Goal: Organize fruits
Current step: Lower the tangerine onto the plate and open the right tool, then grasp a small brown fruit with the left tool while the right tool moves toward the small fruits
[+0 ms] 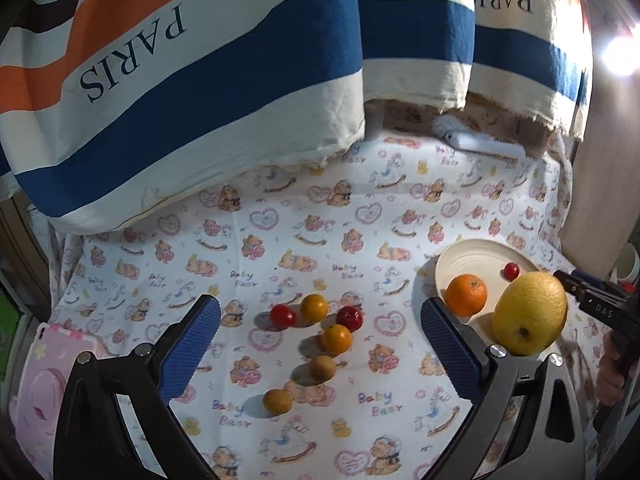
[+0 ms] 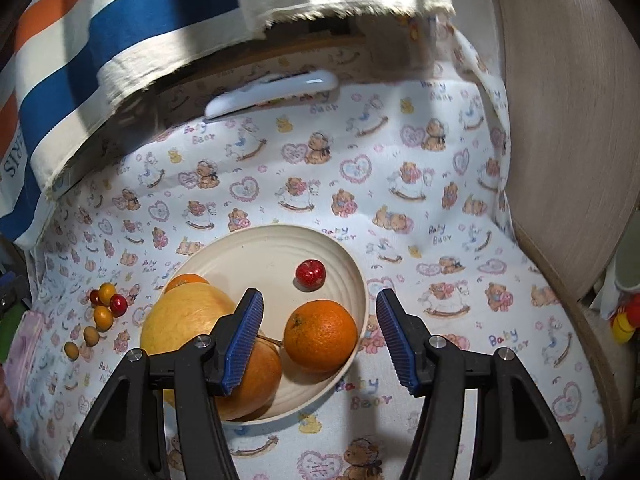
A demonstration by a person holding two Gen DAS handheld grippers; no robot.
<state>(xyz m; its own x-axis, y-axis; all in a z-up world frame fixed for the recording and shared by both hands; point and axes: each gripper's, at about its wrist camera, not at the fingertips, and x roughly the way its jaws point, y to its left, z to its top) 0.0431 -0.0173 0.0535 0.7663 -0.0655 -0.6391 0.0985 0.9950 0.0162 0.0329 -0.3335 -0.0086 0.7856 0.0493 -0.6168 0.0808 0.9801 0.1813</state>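
Cream-coloured and ridged, the plate (image 2: 352,268) sits on a tablecloth (image 2: 400,208) printed with bears and hearts. On the plate lie a large yellow fruit (image 2: 180,320), an orange (image 2: 320,336) near the front rim, a second orange-skinned fruit (image 2: 260,380) tucked under the left finger of the right gripper, a smaller orange (image 1: 466,294) at the far side, and one small red fruit (image 2: 310,274) alone toward the back.

The right gripper (image 2: 320,336) points down at a slant over the plate's near edge. Its blue ribbed pads stand apart on either side of the front orange without pressing on it; nothing is gripped. From the other camera its black body pokes in behind the yellow fruit, with a hand (image 1: 612,376) wrapped around the handle below.

The left gripper (image 1: 320,340) also tilts downward, over the open cloth to the left of the plate. Its jaws are spread wide and empty. Beneath and between them lies a loose cluster of small fruits (image 1: 320,320): two red, two orange, and two duller brownish ones trailing toward the camera, all resting on the cloth well apart from the plate.

Behind everything hangs a striped cloth (image 1: 200,100) in blue, orange and cream, and a white handle-like bar (image 2: 272,88) lies at the table's back edge.
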